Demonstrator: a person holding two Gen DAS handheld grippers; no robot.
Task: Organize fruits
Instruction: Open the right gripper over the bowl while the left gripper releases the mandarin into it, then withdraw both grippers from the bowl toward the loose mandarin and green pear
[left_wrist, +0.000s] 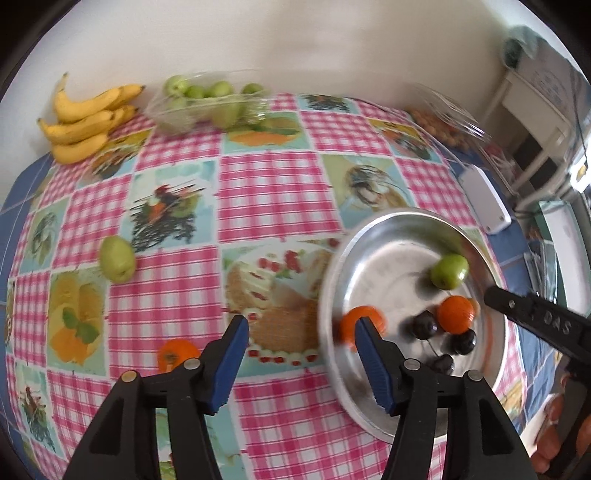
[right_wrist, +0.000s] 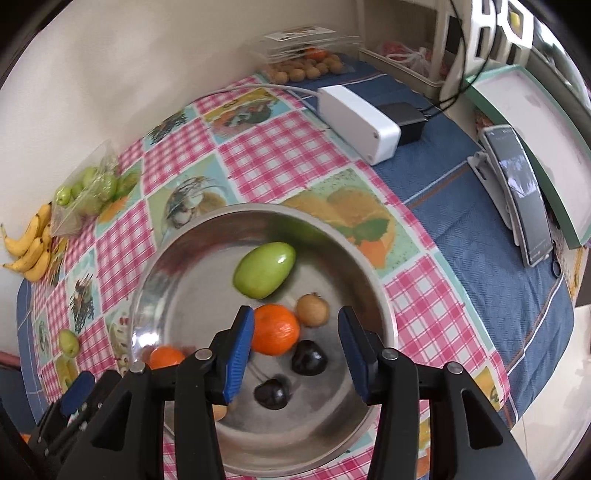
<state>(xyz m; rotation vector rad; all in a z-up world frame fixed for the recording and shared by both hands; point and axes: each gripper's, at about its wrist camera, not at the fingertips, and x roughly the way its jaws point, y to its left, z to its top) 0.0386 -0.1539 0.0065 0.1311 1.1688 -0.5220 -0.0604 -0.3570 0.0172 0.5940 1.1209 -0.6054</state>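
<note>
A metal bowl (left_wrist: 406, 229) stands on the checked tablecloth. It holds a green fruit (right_wrist: 264, 269), an orange (right_wrist: 275, 328), a second orange (right_wrist: 166, 357) at its left wall, a small brown fruit (right_wrist: 313, 309) and dark cherries (right_wrist: 308, 357). My right gripper (right_wrist: 295, 317) hangs open over the bowl, nothing pressed between its pads; the orange lies below its left finger. My left gripper (left_wrist: 303, 325) is open over the cloth at the bowl's left rim, empty. Loose on the cloth lie a green fruit (left_wrist: 117, 264) and an orange (left_wrist: 177, 354).
Bananas (left_wrist: 88, 118) and a clear tray of green fruits (left_wrist: 207, 99) sit by the wall. A white box (right_wrist: 358, 122), a black adapter (right_wrist: 406, 118), a phone on a stand (right_wrist: 521, 199) and a tray of small brown fruits (right_wrist: 306, 68) lie right of the bowl.
</note>
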